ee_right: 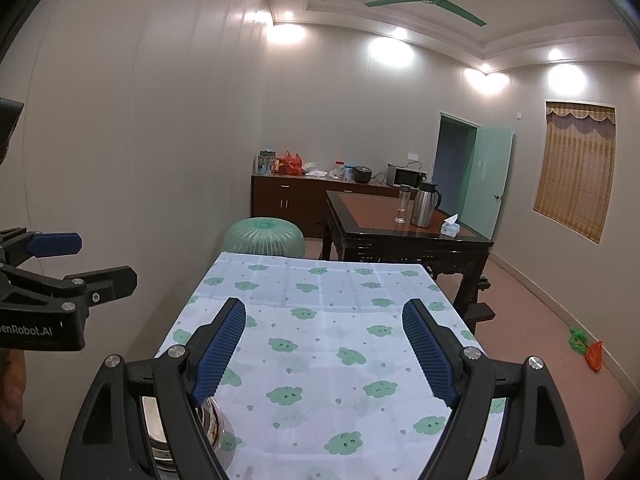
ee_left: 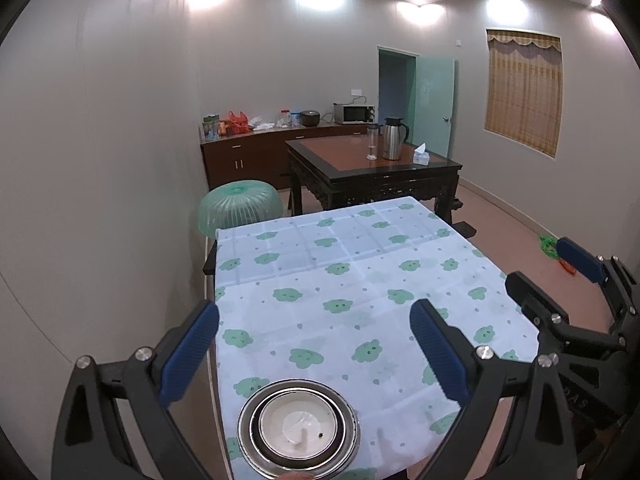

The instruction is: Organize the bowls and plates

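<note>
A nested stack of dishes (ee_left: 298, 428) sits at the near edge of the table, close to its left corner: a white bowl with a small dark speck inside rests in shiny metal bowls or plates, and how many pieces make up the stack cannot be told. In the right wrist view the same stack (ee_right: 212, 424) shows only as a gleam of metal behind the left finger at the bottom left. The table is covered by a pale blue tablecloth (ee_left: 360, 280) printed with green cloud-like shapes, and the rest of the cloth is bare. The left gripper (ee_left: 314, 344) hangs just above the stack with its blue-padded fingers spread wide, one to either side, holding nothing and touching nothing. The right gripper (ee_right: 324, 346) is beside it to the right, over the bare cloth, its jaws likewise standing wide apart with nothing between them; each gripper shows at the edge of the other's view. Beyond the far left corner of the table stands a green plastic stool (ee_left: 240, 208). Farther back is a dark wooden table (ee_left: 372, 168) carrying a steel thermos jug (ee_left: 394, 138), a clear bottle and a tissue box. Against the far wall runs a brown sideboard (ee_left: 244, 156) with a microwave (ee_left: 354, 113) and assorted items on top.
</note>
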Demonstrator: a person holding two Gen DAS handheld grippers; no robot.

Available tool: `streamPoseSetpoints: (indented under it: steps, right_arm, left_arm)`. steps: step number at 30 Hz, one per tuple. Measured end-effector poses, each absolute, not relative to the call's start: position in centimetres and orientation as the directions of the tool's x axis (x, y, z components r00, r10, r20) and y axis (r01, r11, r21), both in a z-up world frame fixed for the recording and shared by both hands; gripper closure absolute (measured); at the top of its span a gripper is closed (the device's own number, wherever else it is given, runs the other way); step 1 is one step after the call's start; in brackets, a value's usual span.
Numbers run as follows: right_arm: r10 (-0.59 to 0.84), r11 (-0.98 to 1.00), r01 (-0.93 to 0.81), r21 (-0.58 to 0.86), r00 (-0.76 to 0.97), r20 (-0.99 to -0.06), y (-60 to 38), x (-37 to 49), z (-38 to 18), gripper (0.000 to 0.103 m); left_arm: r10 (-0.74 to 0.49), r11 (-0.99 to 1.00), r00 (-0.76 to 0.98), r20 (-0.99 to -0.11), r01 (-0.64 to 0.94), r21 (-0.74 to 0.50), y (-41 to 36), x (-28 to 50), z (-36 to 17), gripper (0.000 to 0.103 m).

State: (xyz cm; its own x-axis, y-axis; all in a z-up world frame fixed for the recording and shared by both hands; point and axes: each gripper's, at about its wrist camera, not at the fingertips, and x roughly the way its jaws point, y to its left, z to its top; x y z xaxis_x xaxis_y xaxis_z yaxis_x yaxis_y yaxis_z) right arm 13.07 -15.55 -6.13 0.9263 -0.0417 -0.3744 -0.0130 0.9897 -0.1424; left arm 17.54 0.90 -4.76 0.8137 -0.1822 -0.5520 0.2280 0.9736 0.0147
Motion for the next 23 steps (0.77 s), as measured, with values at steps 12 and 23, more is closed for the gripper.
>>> streamPoseSetpoints:
  steps: [12,23]
  right_arm:
    - [-0.052,0.989,0.003,-0.149,0.943,-0.328,-16.9,13.3,-5.2,0.02]
    - [-0.035,0.99,-0.011,-0.144,0.95,-0.31,-18.3,14.1,-5.1,0.02]
  left_arm:
    - [-0.165,0.975,0.824,-0.542,0.22,0.036,-0.7,17.6,-4.3,0.005]
    - [-0.152,0.978,0.83,-0.537,0.206,0.042,-2.3,18.0,-4.1,0.005]
